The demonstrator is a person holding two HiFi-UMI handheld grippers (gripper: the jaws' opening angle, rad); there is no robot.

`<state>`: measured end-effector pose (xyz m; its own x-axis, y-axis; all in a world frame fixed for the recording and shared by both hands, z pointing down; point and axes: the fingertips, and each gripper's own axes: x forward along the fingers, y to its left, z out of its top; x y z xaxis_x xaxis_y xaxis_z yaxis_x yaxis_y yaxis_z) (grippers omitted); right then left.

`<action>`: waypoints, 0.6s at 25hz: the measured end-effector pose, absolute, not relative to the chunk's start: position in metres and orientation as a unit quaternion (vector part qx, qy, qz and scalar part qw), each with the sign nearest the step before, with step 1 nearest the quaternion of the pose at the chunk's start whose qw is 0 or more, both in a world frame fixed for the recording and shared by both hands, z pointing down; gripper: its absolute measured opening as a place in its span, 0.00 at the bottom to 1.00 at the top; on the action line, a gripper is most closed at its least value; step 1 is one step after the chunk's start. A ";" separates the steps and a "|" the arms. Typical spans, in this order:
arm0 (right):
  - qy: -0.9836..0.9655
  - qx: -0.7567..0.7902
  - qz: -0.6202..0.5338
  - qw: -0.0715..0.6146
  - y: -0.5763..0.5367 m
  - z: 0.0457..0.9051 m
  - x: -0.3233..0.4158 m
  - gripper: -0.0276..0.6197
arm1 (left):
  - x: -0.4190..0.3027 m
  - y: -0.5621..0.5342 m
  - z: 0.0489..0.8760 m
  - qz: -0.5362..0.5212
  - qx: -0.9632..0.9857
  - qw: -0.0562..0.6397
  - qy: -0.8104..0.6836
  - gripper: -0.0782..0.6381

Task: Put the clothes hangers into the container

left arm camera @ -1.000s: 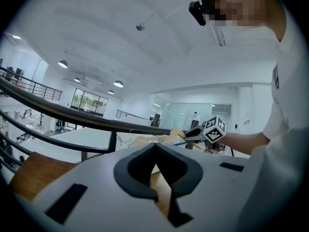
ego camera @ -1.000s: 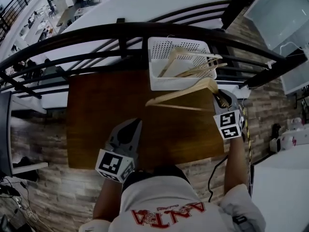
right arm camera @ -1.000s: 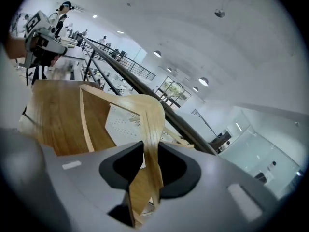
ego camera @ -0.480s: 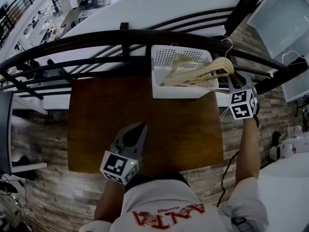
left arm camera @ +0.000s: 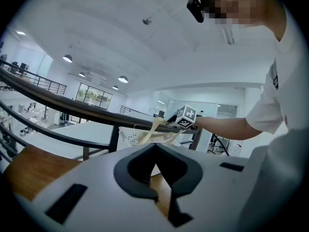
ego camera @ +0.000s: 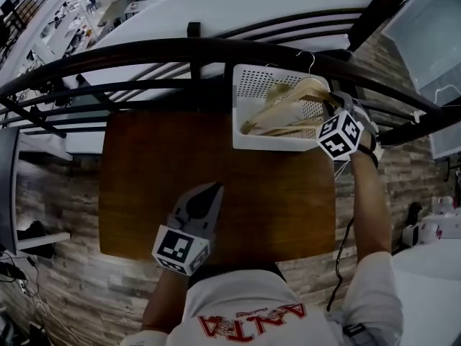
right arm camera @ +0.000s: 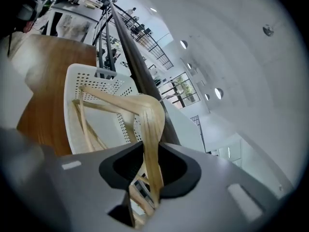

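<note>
Brown wood makes up the desk (ego camera: 216,171), and a black rail (ego camera: 144,49) curves along its far side.

The right tool (right arm camera: 150,153) is closed on a hanger (right arm camera: 120,105). Its two jaws pinch the light wood bar near the middle bend. The bar runs up and out from between them. A white cube (ego camera: 338,136) with black squares sits on the back of this tool.

The hanger is up in the air over the basket (ego camera: 270,141). It is tilted, and one arm points down and left into the basket's open top. Its thin metal hook (ego camera: 310,55) sticks up toward the rail.

The basket is white, with small holes in its walls. It stands on the far right part of the desk, right by the rail. More hangers (ego camera: 292,127) lie inside it, leaning on one another under the held one. I cannot tell if the held hanger touches them.

The left tool (left arm camera: 154,147) is closed. Its jaw tips meet in a point and nothing is between them. It is over the near part of the desk, well apart from the basket, and it points toward the far side.

The person wears a white shirt (ego camera: 245,301). The right arm is stretched out past the right edge of the desk to the basket.
</note>
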<state>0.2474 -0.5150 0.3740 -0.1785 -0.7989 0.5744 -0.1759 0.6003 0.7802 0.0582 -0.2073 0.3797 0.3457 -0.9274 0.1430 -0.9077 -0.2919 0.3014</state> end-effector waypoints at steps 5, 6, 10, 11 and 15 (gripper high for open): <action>-0.703 0.298 -0.303 0.570 -0.521 0.409 0.214 0.19 | 0.044 -0.215 0.392 -0.019 0.796 0.185 -0.576 0.12; -0.701 0.289 -0.305 0.576 -0.521 0.418 0.208 0.19 | 0.041 -0.217 0.396 -0.022 0.793 0.183 -0.580 0.12; -0.688 0.255 -0.311 0.604 -0.514 0.448 0.192 0.20 | 0.035 -0.219 0.401 -0.024 0.788 0.183 -0.588 0.12; -0.682 0.254 -0.312 0.610 -0.514 0.451 0.192 0.20 | 0.035 -0.219 0.402 -0.023 0.787 0.184 -0.588 0.12; -0.670 0.248 -0.316 0.625 -0.508 0.447 0.192 0.21 | 0.031 -0.212 0.404 -0.020 0.786 0.186 -0.589 0.12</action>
